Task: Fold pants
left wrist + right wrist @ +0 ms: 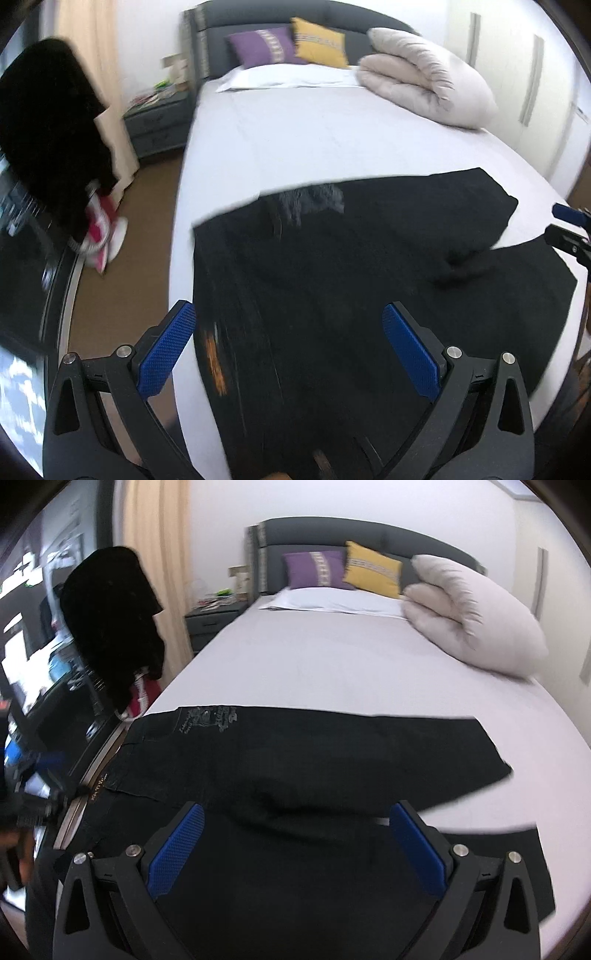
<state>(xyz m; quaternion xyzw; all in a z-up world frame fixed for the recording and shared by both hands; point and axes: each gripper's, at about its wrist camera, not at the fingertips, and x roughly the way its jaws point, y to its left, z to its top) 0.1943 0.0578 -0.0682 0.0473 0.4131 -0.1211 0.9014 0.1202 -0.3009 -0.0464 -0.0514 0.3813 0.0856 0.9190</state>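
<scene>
Black jeans (295,760) lie spread across the near end of the bed (332,664), legs splayed apart (likely laid flat for folding). Both the left gripper (288,350) and right gripper (295,845) hover above them, fingers spread, holding nothing.
</scene>
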